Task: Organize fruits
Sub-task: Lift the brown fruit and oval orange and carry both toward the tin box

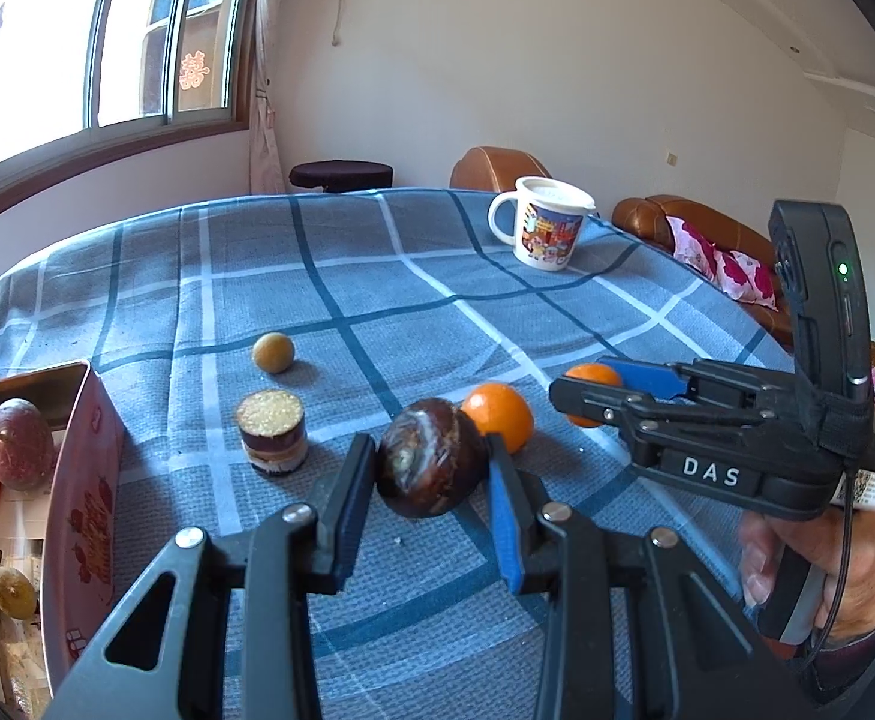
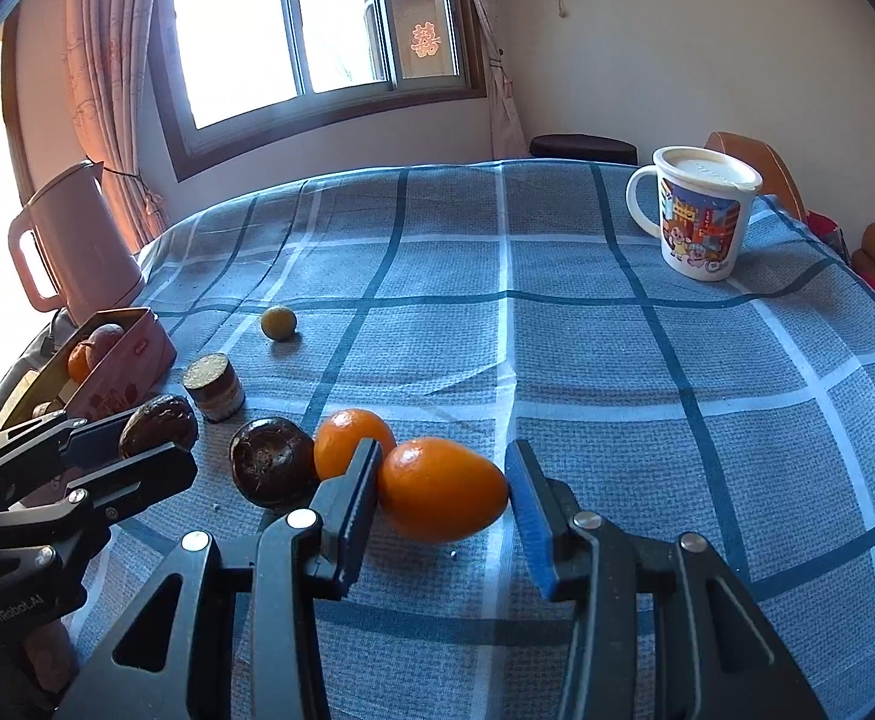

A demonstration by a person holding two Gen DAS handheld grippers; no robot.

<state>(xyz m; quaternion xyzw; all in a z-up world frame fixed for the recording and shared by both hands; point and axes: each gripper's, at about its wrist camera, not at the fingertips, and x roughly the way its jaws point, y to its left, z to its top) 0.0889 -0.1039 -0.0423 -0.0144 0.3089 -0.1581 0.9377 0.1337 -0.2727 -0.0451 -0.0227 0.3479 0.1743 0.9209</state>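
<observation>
L gripper [image 1: 431, 468] is clamped on a dark brown round fruit [image 1: 431, 456], lifted just above the checked cloth [image 1: 377, 276]. R gripper [image 2: 443, 492] is closed on an orange kumquat-like fruit [image 2: 442, 489]; left pad touches, right-pad contact is unclear. A 2nd orange fruit [image 2: 350, 441] and another dark fruit [image 2: 272, 468] lie beside it. Pink tin [image 1: 86, 480] at left holds more fruit.

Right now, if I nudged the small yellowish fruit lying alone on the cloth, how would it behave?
The small yellowish fruit looks nearly round, so it would probably roll. The woven tablecloth looks slightly creased, which may stop it soon.
</observation>
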